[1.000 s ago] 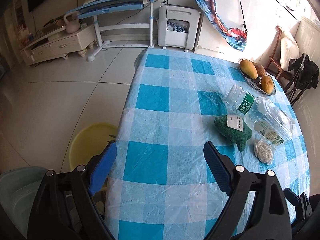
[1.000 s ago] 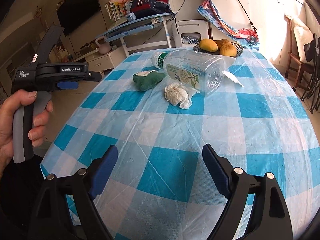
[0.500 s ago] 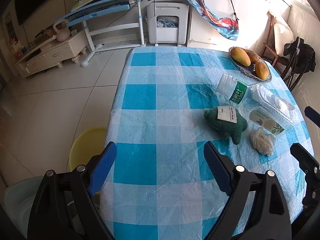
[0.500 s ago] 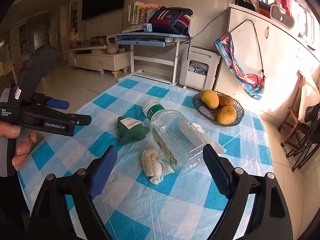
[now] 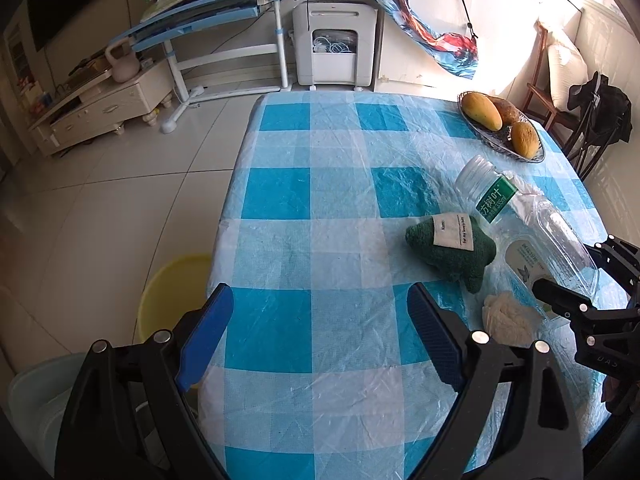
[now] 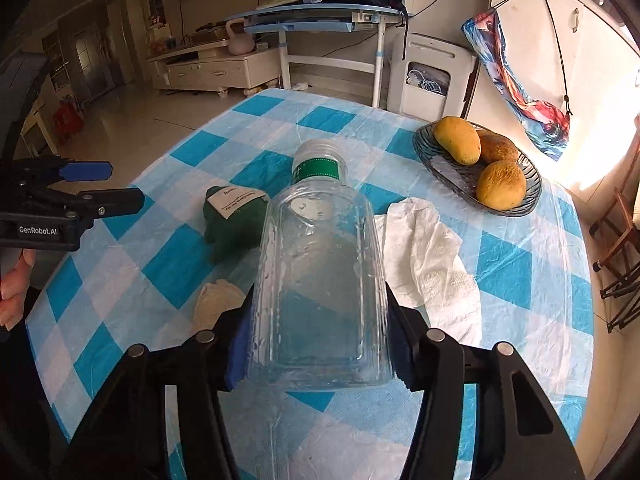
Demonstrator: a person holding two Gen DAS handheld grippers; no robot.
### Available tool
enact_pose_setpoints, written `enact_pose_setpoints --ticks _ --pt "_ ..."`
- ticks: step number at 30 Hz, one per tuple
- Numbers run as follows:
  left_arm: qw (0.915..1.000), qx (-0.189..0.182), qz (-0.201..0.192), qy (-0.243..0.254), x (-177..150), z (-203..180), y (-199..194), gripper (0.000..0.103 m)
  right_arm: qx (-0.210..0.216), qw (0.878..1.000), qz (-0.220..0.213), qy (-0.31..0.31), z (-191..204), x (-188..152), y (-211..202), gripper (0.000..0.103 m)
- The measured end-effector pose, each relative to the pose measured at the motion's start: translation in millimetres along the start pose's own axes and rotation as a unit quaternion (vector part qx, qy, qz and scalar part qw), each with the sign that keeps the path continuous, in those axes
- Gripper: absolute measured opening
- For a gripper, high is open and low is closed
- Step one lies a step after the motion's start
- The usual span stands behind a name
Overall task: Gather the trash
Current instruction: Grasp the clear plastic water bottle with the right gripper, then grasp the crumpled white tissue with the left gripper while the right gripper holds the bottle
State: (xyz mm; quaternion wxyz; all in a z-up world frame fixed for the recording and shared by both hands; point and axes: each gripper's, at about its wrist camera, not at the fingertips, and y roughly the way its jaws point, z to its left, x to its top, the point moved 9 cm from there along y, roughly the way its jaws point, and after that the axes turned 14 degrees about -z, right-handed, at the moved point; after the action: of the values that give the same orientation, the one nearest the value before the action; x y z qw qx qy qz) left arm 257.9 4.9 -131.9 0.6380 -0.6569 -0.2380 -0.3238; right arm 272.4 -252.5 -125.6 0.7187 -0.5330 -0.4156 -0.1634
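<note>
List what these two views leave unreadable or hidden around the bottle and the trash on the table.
- Bottle base, right wrist view: behind the closing right gripper fingers.
- Crumpled tissue, both views: partly behind gripper and bottle.
- Green toy tag text: too small.
- Yellow basin, left wrist view: contents cut off by table edge and left gripper.

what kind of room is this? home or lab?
Most likely a home living or dining room: a table under a checked plastic tablecloth with a fruit bowl, a TV cabinet by the wall, and a child's tilting study desk stacked with books and a backpack.
</note>
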Motion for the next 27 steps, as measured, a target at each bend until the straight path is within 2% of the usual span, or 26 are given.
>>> enact_pose_setpoints --ticks 2,5,8,11,16,23,25,27 --pt "0.9999 -0.009 -0.005 0.003 1 -5 -2 0.086 -0.004 0.999 -0.009 0.038 -8 -8 -25 0.055" --pt "0.9984 -0.049 -0.024 0.015 7 -25 -12 0.086 -0.011 0.998 -0.003 0.067 -11 -25 -54 0.055" --pt "0.9938 -0.095 -0.034 0.046 6 -57 -20 0.086 -0.011 0.997 0.017 0.08 -4 -48 -63 0.055" --pt "0.9885 -0.117 -0.027 0.092 -5 -89 -21 0.086 -0.012 0.996 0.024 0.083 5 -58 -62 0.057" --pt "0.9834 -0.115 -0.017 0.139 -22 -119 -14 0.085 0.001 0.996 0.021 0.087 14 -59 -60 0.063" --pt "0.9826 -0.125 -0.007 0.137 -28 -129 -3 0.085 -0.004 0.995 0.024 0.097 5 -65 -57 0.065" --pt "0.9816 -0.135 -0.002 0.135 -30 -132 0 0.078 -0.004 0.995 0.024 0.099 5 -66 -54 0.065" --pt "0.9797 -0.146 0.007 0.138 -35 -139 4 0.06 -0.005 0.995 0.024 0.096 6 -66 -51 0.066"
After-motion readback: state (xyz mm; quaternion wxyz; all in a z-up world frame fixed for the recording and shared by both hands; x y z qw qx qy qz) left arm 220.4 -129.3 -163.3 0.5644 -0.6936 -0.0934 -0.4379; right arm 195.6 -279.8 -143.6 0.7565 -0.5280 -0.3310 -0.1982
